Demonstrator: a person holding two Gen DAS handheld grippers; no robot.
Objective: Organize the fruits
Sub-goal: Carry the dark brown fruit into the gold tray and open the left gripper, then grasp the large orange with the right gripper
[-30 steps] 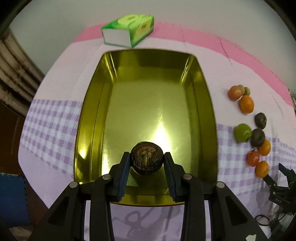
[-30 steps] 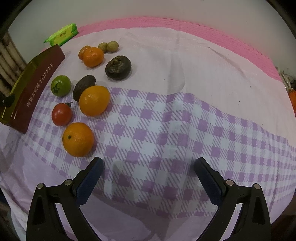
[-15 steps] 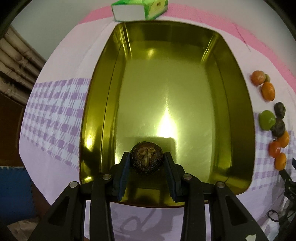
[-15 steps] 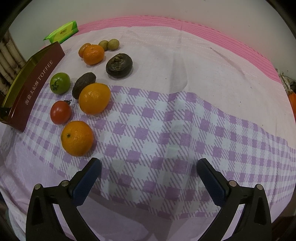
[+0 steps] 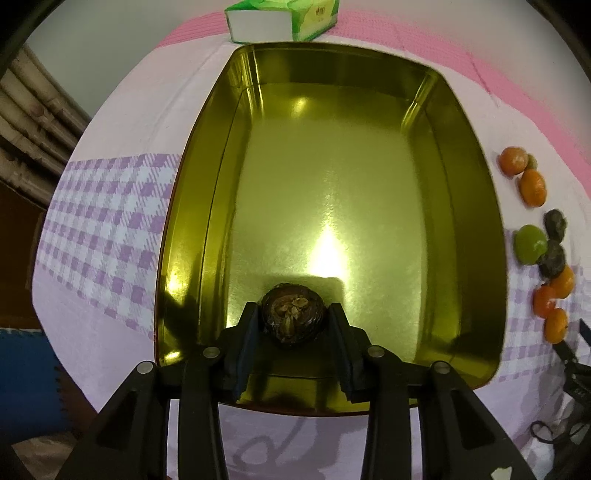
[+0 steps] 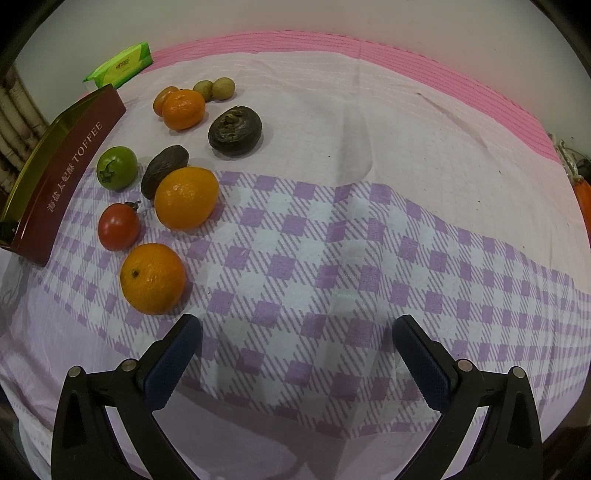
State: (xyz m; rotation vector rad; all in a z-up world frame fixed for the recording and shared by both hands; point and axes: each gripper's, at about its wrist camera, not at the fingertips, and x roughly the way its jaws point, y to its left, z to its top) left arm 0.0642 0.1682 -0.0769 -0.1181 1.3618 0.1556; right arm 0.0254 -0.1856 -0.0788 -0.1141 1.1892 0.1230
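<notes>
Worktop under a pale pink cloth with a band of purple-and-white checks (image 6: 332,258) and a deeper pink stripe along the far edge. On it, a shiny gold rectangular metal tin (image 5: 469,206), maroon on the outside with "TOFFEE" lettering on the wall seen from the right wrist view (image 6: 70,173). Beyond the tin's far end, a green-and-white tissue pack (image 5: 280,18).

Low over the tin's near end, left tongs (image 5: 293,325), jaws just now easing apart: small gaps visible on both sides of the dark brown, round, wrinkled fruit (image 5: 293,317) between the blue pads, so no firm pinch visible; fruit apparently resting on the gold floor near the front wall.

Over bare checked cloth, right tongs (image 6: 297,350), spread wide, nothing between the pads.

Beside the tin, on the cloth, a loose cluster of fruit: large orange (image 6: 153,278) nearest the right tongs; another large orange (image 6: 186,197) touching a dark oval fruit (image 6: 164,170); dark round wrinkled fruit (image 6: 235,131) a little apart; small mandarin (image 6: 183,109) in front of another orange fruit; red tomato (image 6: 119,226); green tomato (image 6: 116,168); two small tan round fruits (image 6: 214,88) farthest back.
</notes>
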